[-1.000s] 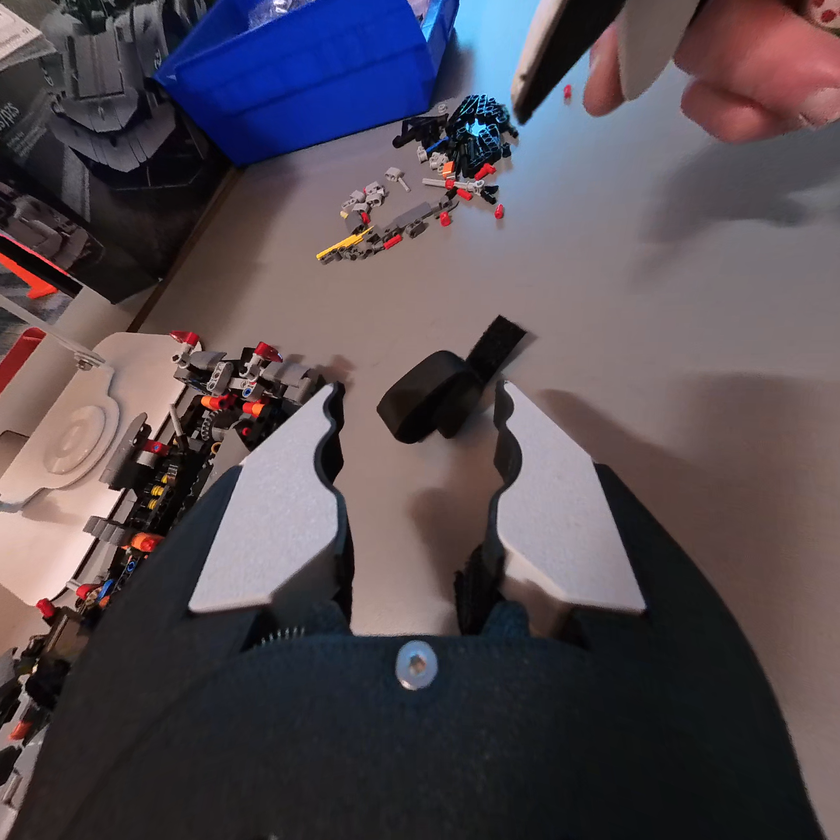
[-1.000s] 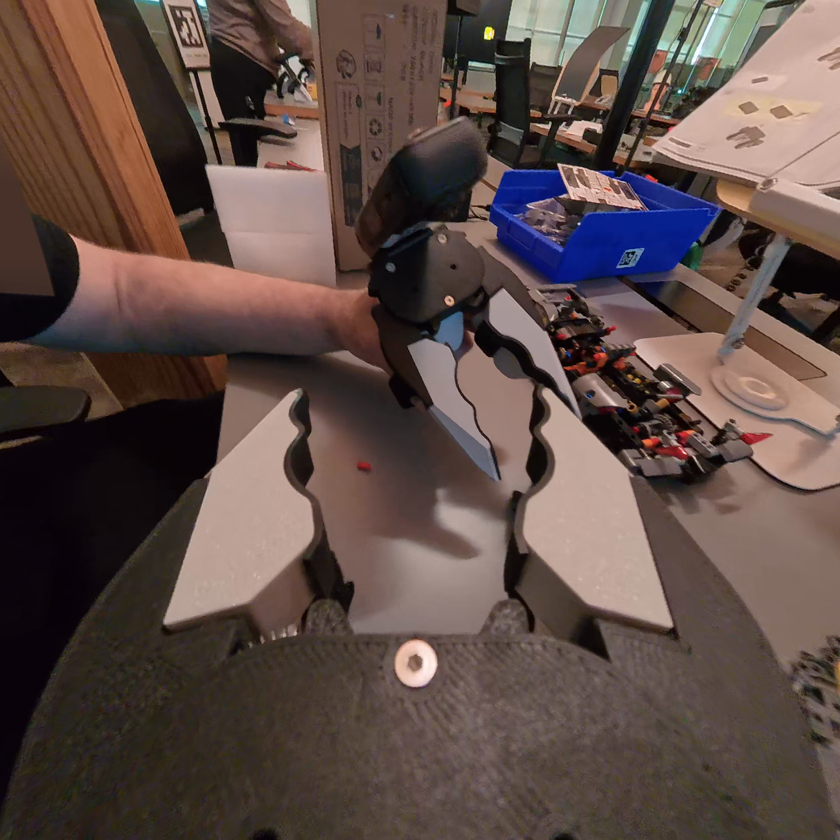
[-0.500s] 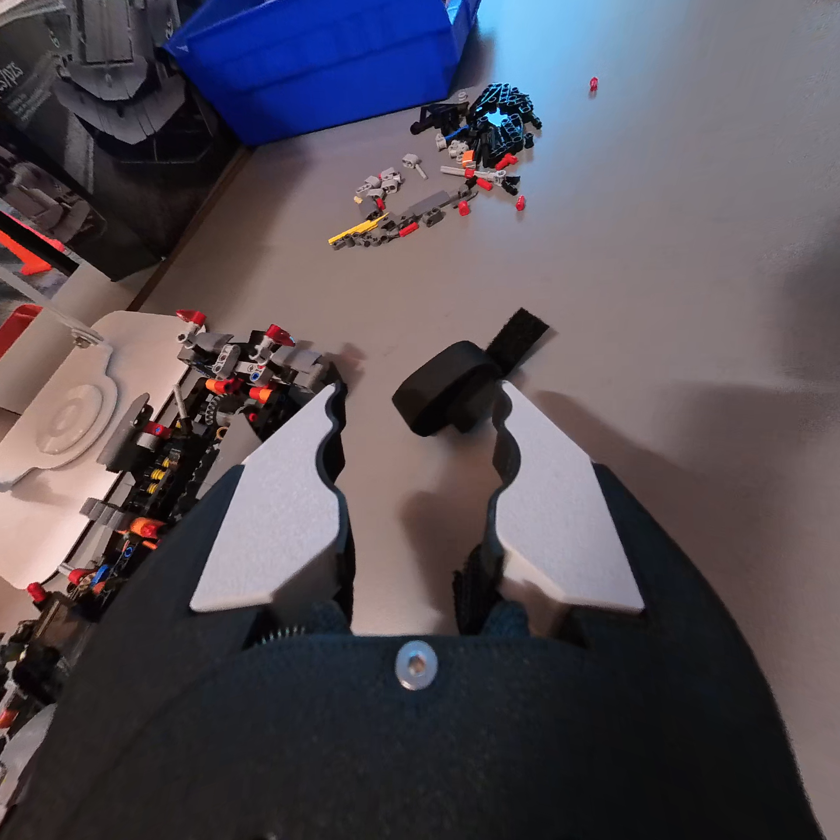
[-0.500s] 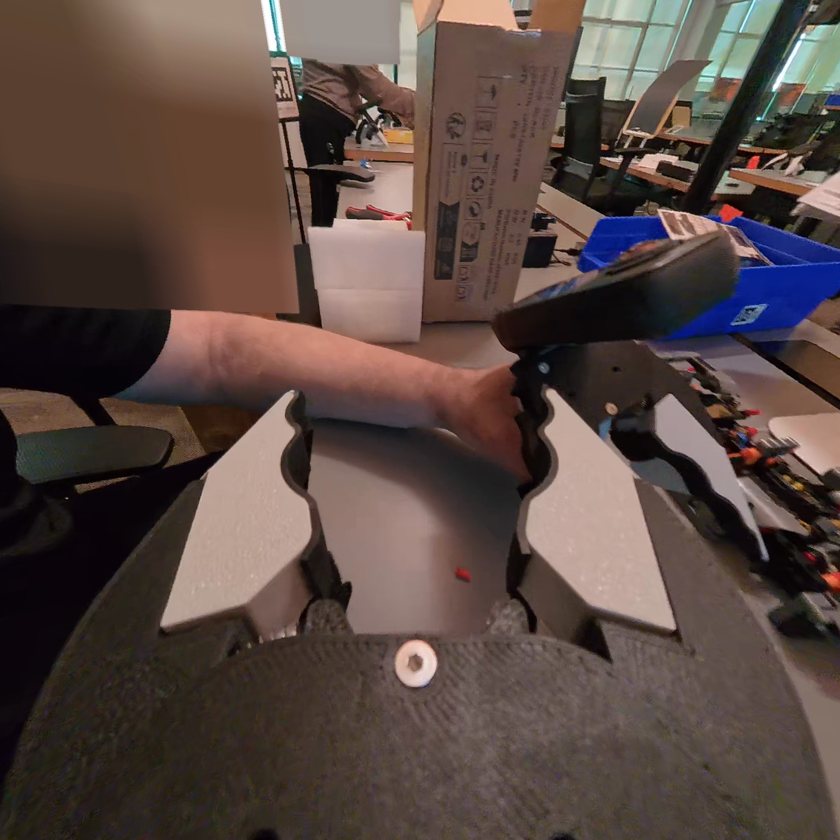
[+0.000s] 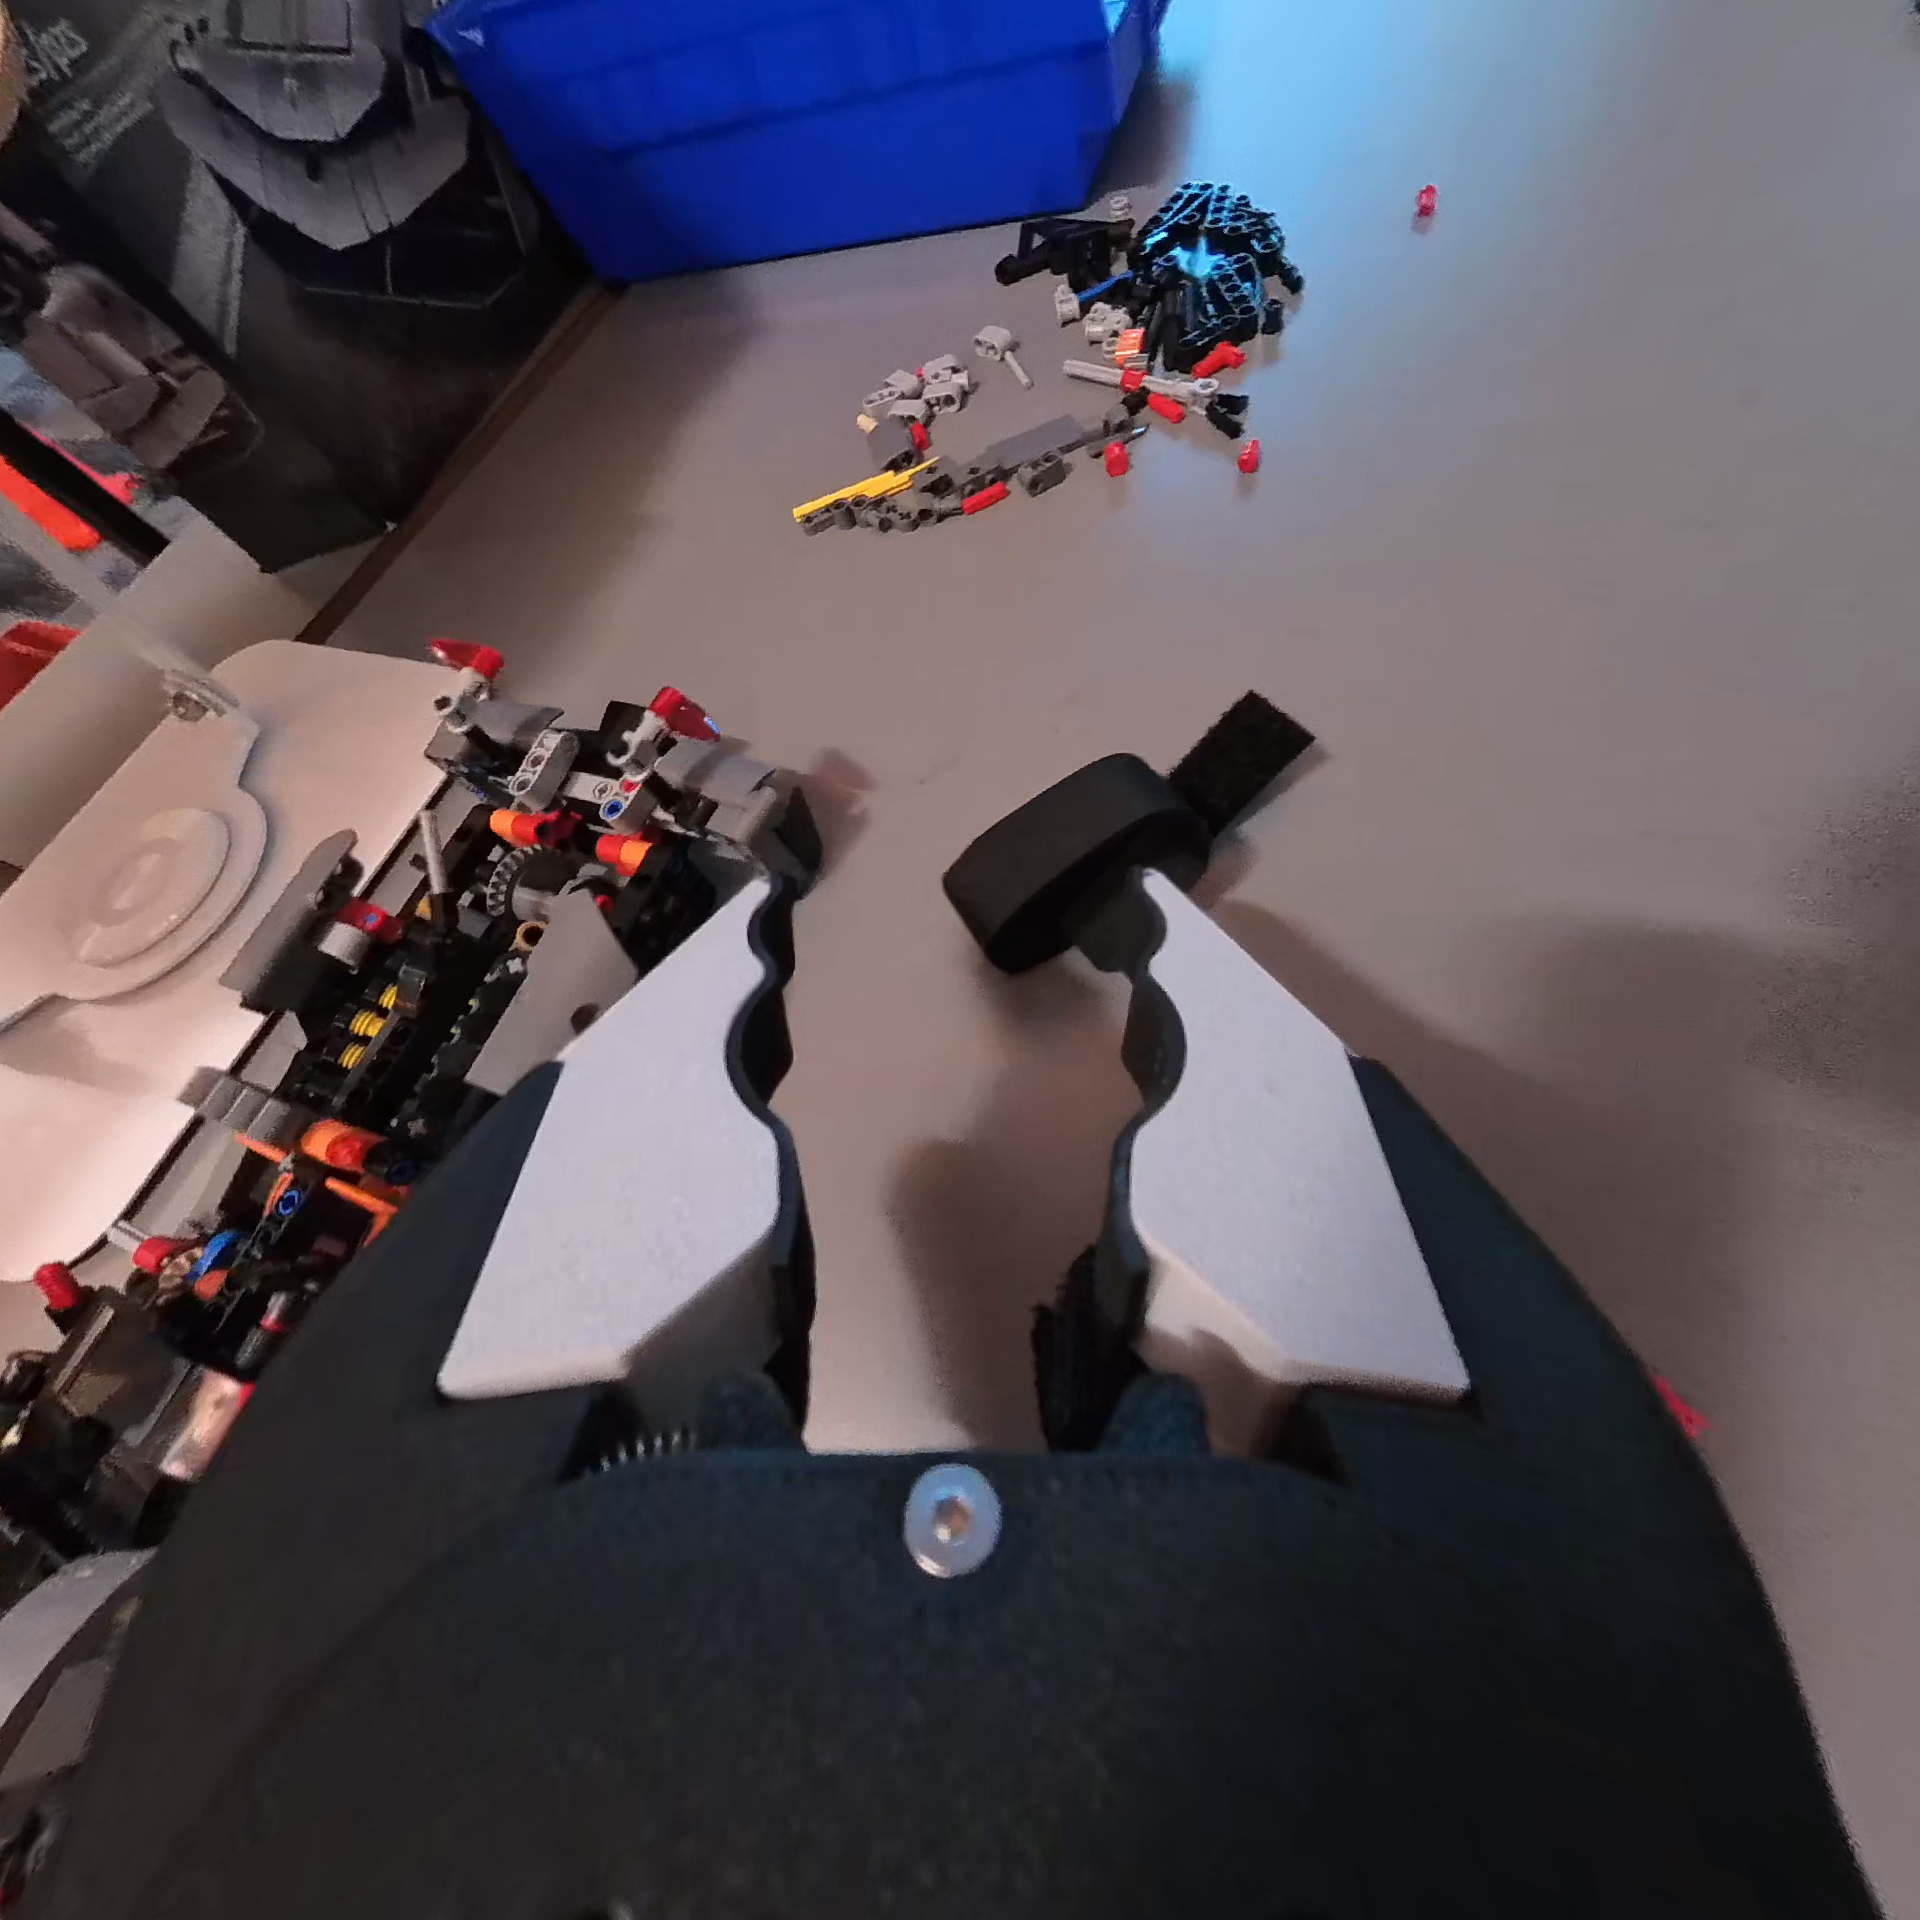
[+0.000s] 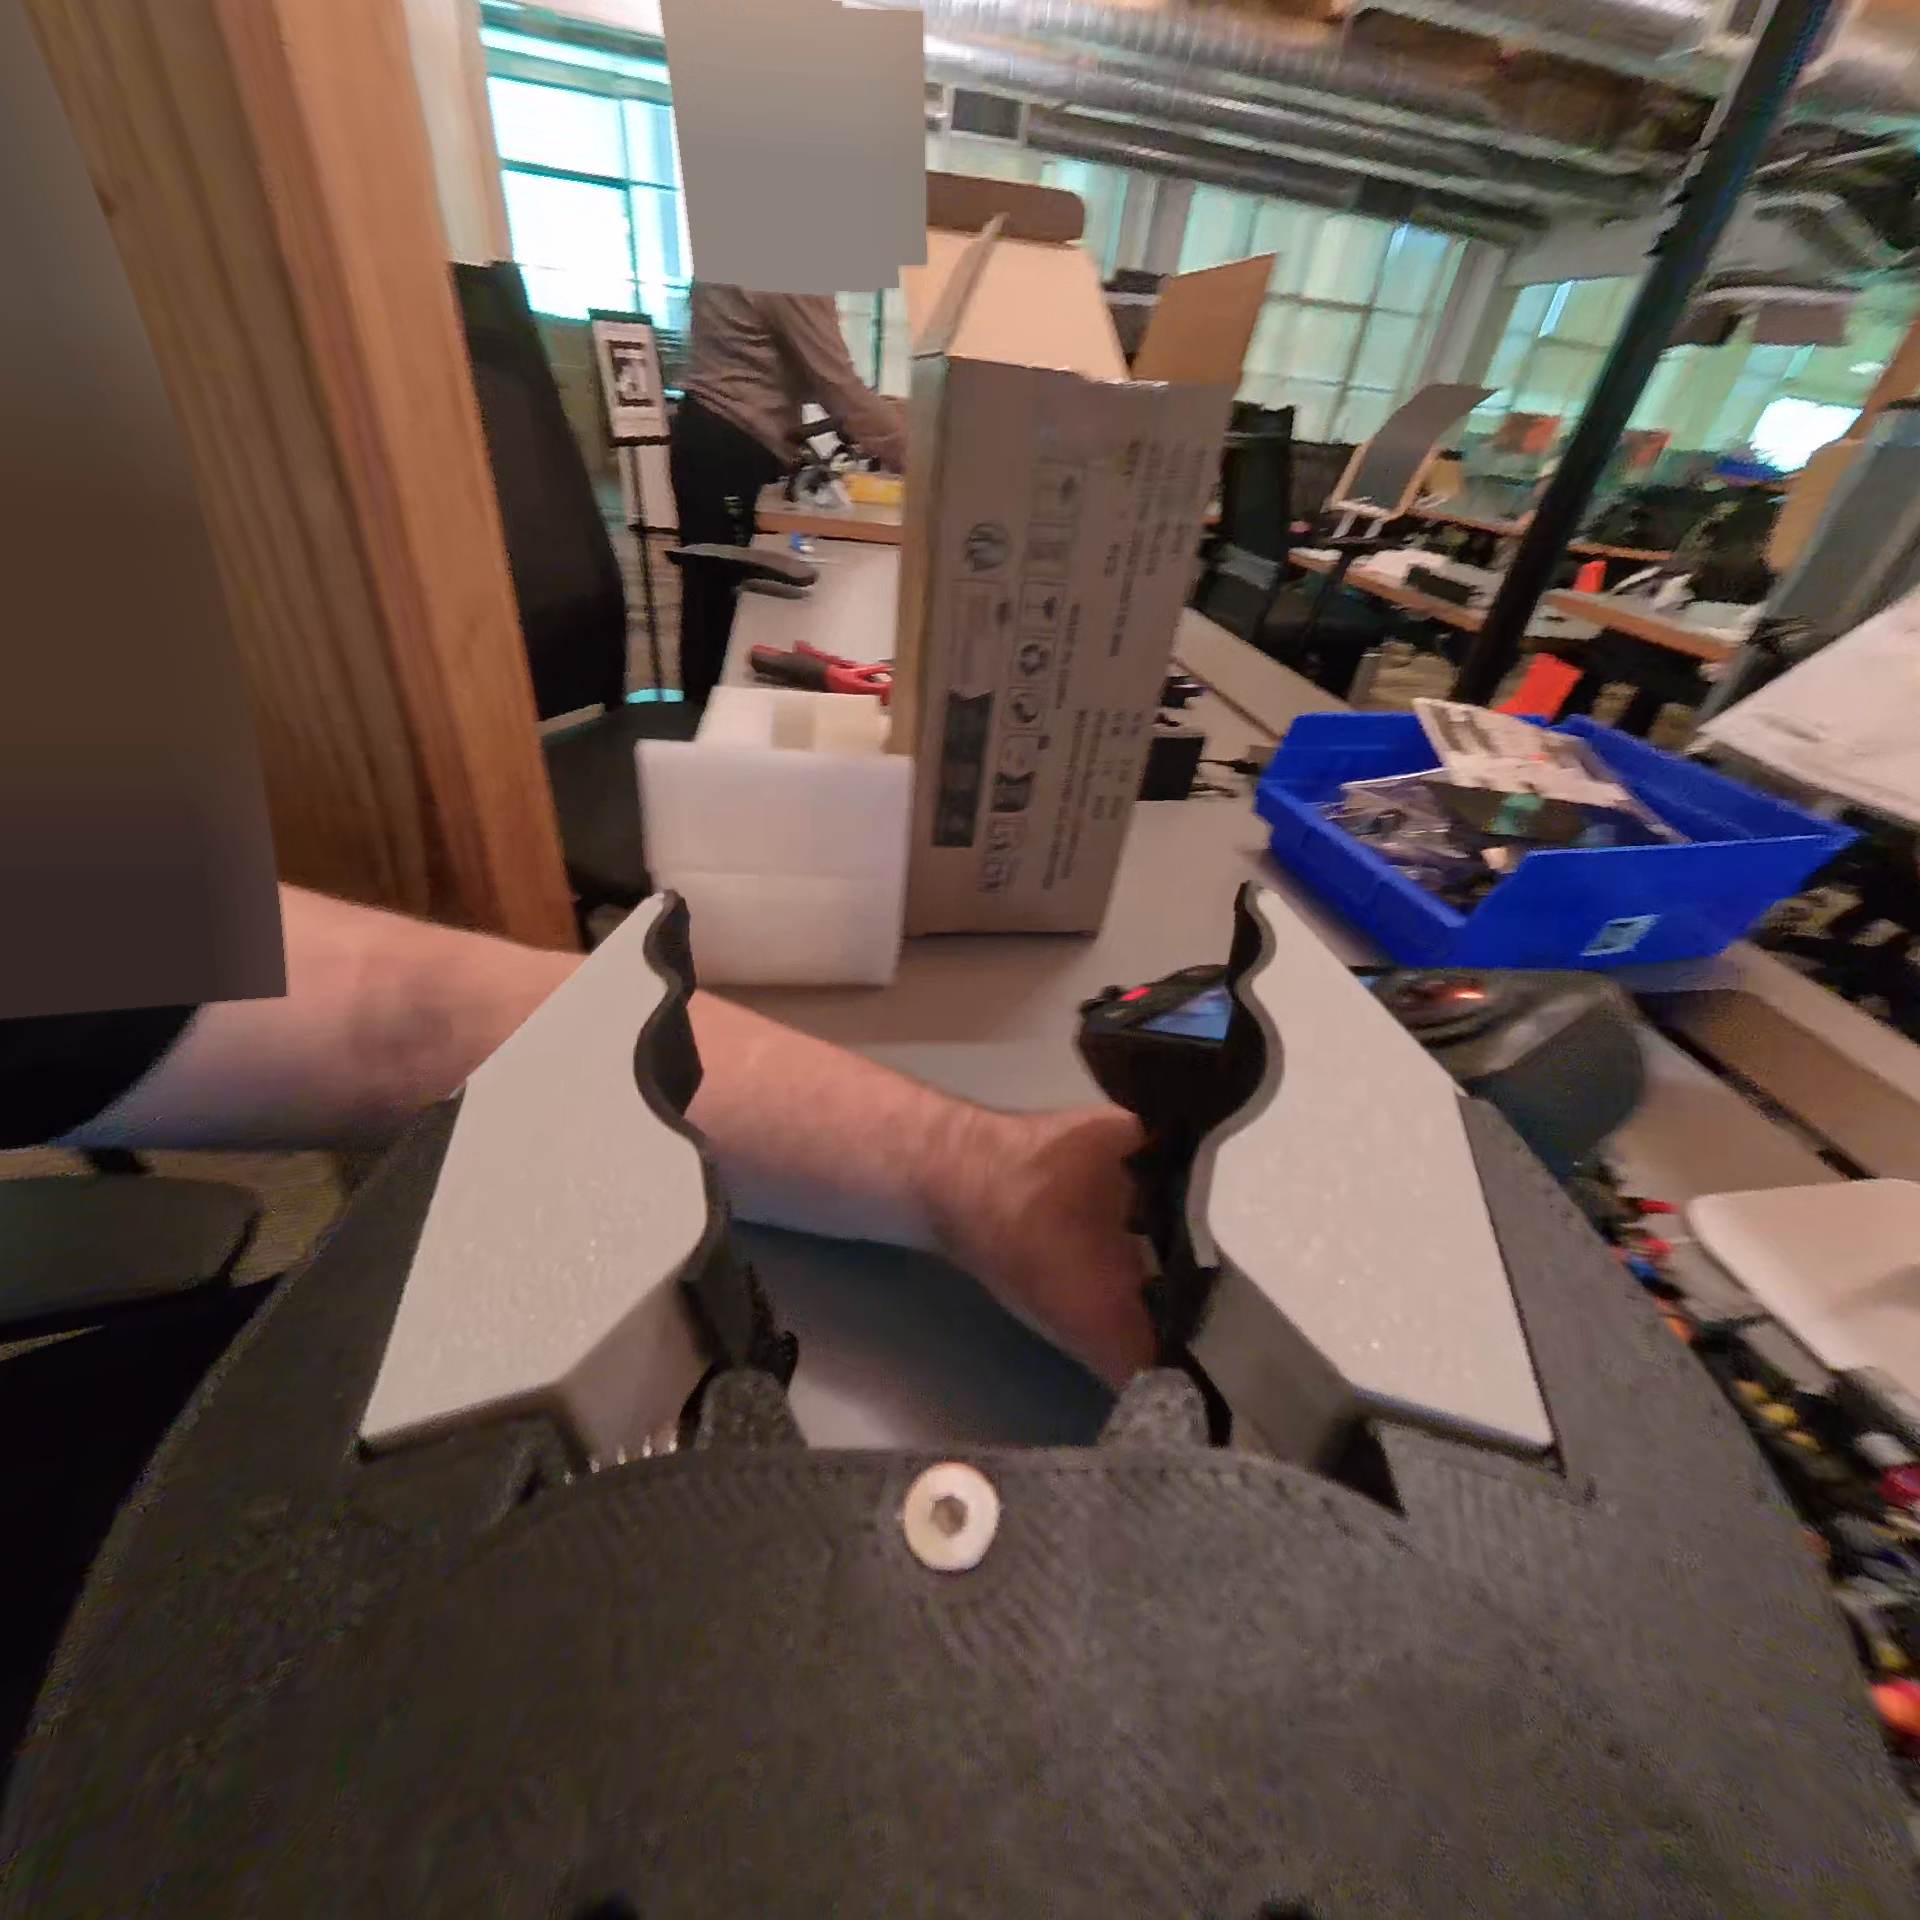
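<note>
Left wrist view: the left hand-held gripper (image 5: pixel 961 904) is held low over the grey table (image 5: pixel 1507 644), jaws spread wide with nothing between them. A black strap roll (image 5: pixel 1070 873) lies on the table just past the tip of the right-side finger, which partly covers it; whether the two touch cannot be told. Beside the other finger a brick model (image 5: pixel 540 894) is seen, resting partly on a white stand base (image 5: pixel 135 883). Farther off, loose parts (image 5: pixel 1091 395) are scattered in front of a blue bin (image 5: pixel 810 125), and a single red pin (image 5: pixel 1425 200) lies well apart from them to the right.

Right wrist view: the right hand-held gripper (image 6: pixel 961 914) is raised above the table and pointed across it, jaws likewise wide and empty. Between its fingers a bare hand (image 6: pixel 1039 1236) is seen closed around the black handle (image 6: pixel 1164 1049) of the other gripper, whose jaws are hidden here. Behind, a cardboard box (image 6: pixel 1039 644) stands touching a white foam block (image 6: pixel 779 862), with the blue bin to the right. A person (image 6: pixel 758 447) stands at a far desk.
</note>
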The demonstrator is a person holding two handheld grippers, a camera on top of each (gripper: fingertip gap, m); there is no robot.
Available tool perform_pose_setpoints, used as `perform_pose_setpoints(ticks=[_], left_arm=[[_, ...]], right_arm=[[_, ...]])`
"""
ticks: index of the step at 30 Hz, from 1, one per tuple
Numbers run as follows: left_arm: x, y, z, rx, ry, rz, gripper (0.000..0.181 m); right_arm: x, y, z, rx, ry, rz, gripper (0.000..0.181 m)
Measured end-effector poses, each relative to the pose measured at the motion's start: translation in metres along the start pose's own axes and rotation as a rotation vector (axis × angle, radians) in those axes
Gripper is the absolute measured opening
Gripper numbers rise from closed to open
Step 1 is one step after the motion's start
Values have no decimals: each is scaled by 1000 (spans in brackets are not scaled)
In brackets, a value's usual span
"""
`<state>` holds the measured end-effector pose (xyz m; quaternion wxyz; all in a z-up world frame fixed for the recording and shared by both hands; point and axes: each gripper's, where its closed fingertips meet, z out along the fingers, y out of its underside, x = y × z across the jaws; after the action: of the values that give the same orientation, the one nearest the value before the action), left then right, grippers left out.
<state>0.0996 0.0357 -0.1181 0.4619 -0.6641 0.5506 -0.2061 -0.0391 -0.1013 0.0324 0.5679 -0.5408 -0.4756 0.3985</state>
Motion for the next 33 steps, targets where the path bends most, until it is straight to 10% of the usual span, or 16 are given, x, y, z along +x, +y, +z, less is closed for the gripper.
perform_pose_setpoints(ticks=[16, 33], left_arm=[[-23, 13, -4, 0, -38, -129, 63], [-23, 15, -4, -4, -31, -125, 63]], right_arm=[[226, 7, -70, 57, 505, 14, 99], [324, 52, -111, -78, 611, -109, 96]])
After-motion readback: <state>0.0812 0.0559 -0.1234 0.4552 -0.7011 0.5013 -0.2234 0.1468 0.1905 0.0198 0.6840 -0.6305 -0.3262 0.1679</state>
